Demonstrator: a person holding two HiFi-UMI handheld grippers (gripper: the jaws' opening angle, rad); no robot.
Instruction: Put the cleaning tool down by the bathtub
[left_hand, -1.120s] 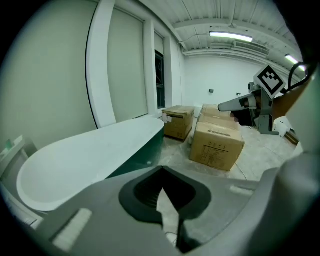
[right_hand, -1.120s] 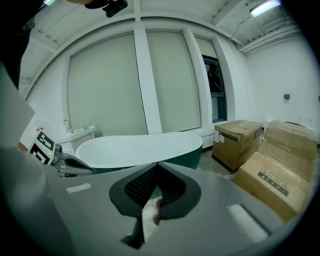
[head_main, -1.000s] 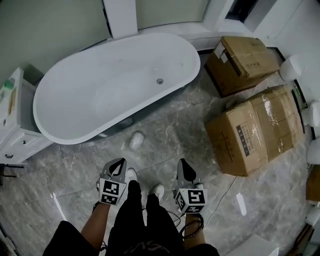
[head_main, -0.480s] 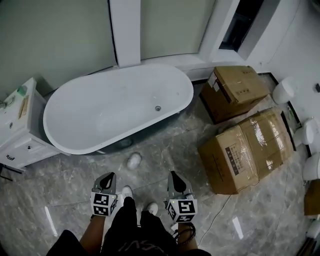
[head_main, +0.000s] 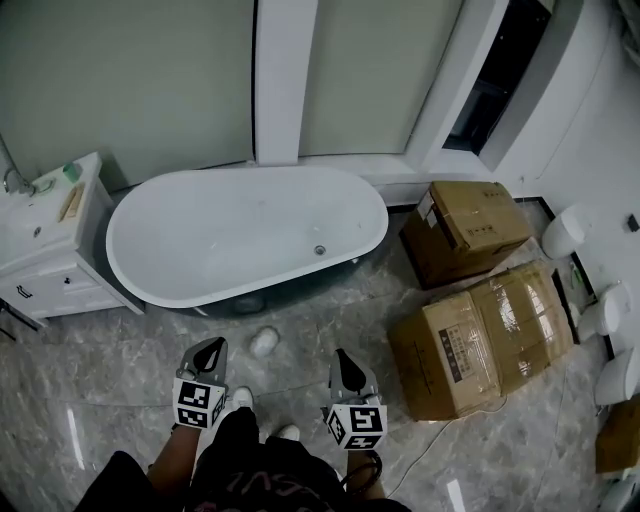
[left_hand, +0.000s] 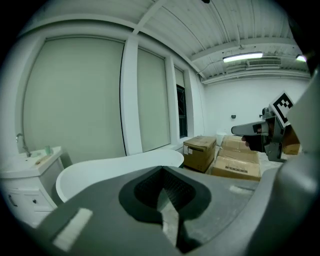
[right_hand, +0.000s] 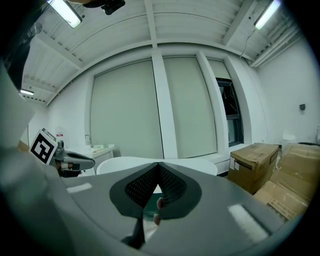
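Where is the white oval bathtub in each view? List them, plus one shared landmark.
Head view: white oval bathtub centre-left.
Left gripper view: bathtub lower left of centre.
Right gripper view: bathtub just below centre.
Shared landmark: brown cardboard box right of the bathtub.

Gloss white beside veined grey stone.
Bathtub (head_main: 240, 235) in smooth, glossy white, acrylic or enamel not to be told; floor (head_main: 110, 390) of polished grey marble-look tile, veined, with streaks of reflected light; wall panels (head_main: 130, 90) in flat, matt pale grey-green; cabinet (head_main: 50, 275) in smooth white, satin rather than mirror-bright; smaller box (head_main: 468, 228) of plain matt brown cardboard; larger box (head_main: 480, 340) of the same cardboard under shiny bands of clear tape; cleaning tool (head_main: 264, 342) whitish and dull, too small for telling cloth from sponge; left gripper (left_hand: 162, 192) and right gripper (right_hand: 157, 187) of matt grey plastic, pads (left_hand: 176, 189) dark and finely ribbed.
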